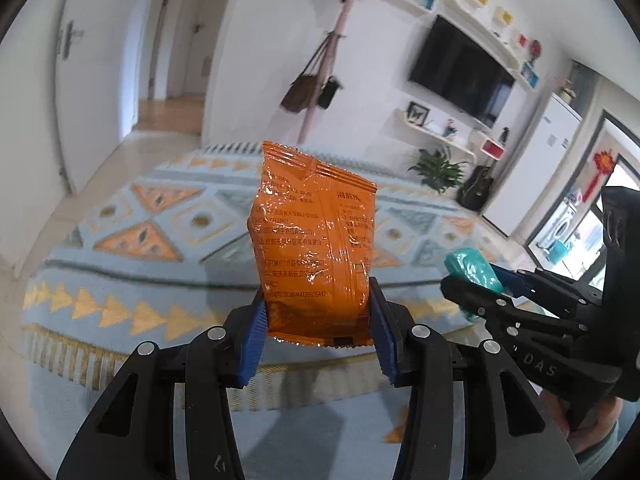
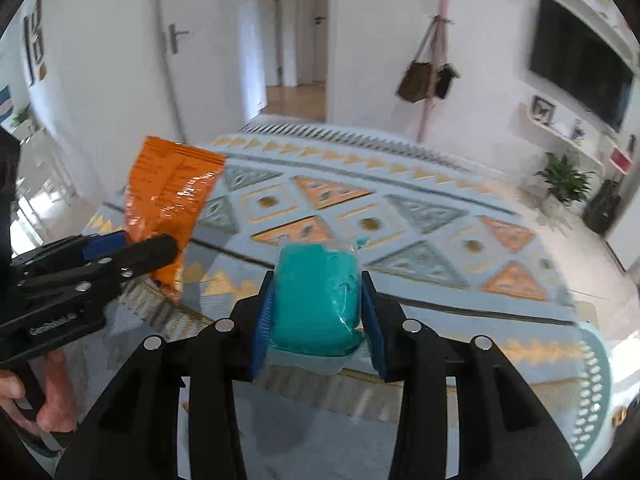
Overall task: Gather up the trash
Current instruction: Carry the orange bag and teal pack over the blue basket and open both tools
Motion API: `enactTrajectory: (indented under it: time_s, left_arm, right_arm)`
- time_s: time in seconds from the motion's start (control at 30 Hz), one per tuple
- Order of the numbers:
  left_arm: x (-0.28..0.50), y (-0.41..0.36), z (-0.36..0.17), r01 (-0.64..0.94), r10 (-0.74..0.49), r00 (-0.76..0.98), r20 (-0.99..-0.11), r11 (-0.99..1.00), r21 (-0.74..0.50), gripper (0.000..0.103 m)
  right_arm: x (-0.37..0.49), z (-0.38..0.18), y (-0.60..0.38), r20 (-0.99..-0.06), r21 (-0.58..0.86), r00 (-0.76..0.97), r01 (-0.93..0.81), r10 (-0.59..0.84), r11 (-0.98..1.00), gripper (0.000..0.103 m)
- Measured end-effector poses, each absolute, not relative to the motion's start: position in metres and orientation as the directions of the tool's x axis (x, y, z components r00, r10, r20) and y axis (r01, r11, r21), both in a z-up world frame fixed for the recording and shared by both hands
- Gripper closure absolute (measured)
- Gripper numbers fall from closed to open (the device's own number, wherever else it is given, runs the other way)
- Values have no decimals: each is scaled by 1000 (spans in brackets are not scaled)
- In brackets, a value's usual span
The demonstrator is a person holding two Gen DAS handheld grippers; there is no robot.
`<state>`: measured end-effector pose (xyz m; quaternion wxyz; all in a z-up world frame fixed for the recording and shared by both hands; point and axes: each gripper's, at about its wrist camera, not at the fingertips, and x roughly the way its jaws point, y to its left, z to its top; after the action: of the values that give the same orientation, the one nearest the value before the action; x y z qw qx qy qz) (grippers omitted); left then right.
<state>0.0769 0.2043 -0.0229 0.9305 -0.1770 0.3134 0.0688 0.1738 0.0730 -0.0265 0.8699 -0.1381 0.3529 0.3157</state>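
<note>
Left wrist view: the left gripper is clenched on the lower part of an orange snack packet, which stands upright between the blue pads and rises well above the jaws.
Right wrist view: the right gripper is clenched on a teal wrapped wad with clear film around it; the wad fills the gap between the jaws and pokes out just ahead of them.
Cross-check: each gripper shows in the other's view, the teal wad to the right of the left jaws, the orange packet up and left of the right jaws; the two loads are near each other but apart.
Below the jaws: a patterned rug with triangles and a fringed edge lies ahead of and under both grippers; both pieces are held up clear of it.
Hand: the person's fingers wrap the left gripper's handle, low and left of the right jaws.
Done so far: judging by the hold, two pieces of trash are picked up, one per gripper.
Left to do: no bin or bag is visible in either view, so dropping both pieces off appears to remain; whether more trash lies about I cannot tell.
Risk: the packet is gripped only near its bottom seam and may flop or slip.
</note>
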Motion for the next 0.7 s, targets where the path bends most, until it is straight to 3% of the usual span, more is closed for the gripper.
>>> enactTrajectory:
  time_s: [0.43, 0.7]
  left_arm:
    - [149, 63, 36, 83, -206, 789, -579, 969, -232, 59]
    - [214, -35, 31, 270, -348, 708, -615, 937, -220, 59]
  right_arm:
    - [199, 26, -124, -569, 153, 765, -259, 300, 954, 66]
    - [230, -6, -208, -622, 202, 765, -48, 166, 978, 66]
